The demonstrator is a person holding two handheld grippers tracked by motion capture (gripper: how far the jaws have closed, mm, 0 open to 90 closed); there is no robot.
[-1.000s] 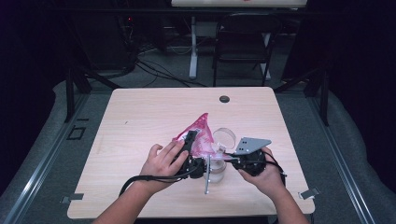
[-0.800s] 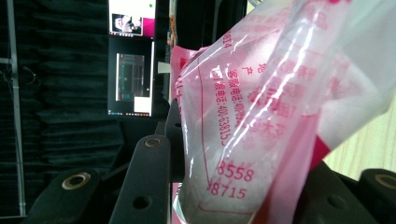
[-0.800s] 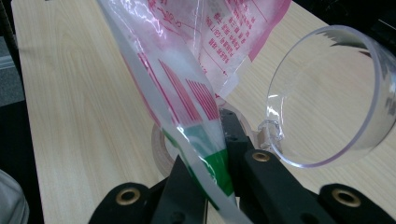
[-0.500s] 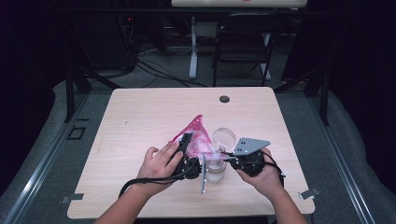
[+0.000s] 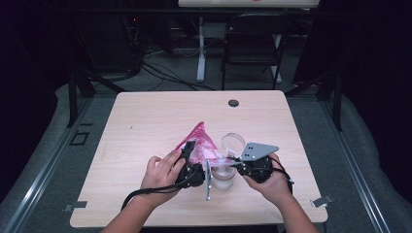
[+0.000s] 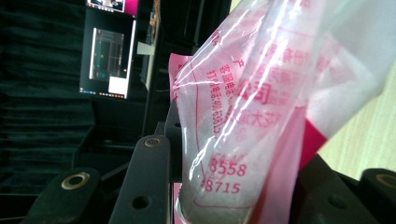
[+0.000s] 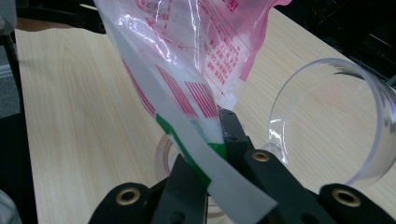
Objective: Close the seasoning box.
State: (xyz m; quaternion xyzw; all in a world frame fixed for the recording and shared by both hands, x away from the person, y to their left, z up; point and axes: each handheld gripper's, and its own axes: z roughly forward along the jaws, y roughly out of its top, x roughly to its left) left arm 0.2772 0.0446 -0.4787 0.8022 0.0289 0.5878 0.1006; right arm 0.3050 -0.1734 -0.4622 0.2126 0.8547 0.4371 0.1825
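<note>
Pale wooden table [image 5: 145,126] holds our work: our left gripper [image 5: 188,167] and right gripper [image 5: 239,165] both pinch the pink-printed clear plastic bag [image 5: 199,145], stretched between them above the clear round cup [image 5: 223,177].

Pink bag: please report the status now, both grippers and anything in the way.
Left gripper shut on pink bag. Right gripper shut on its green-striped edge. Bag lifted off table. Clear cup close beside.
</note>
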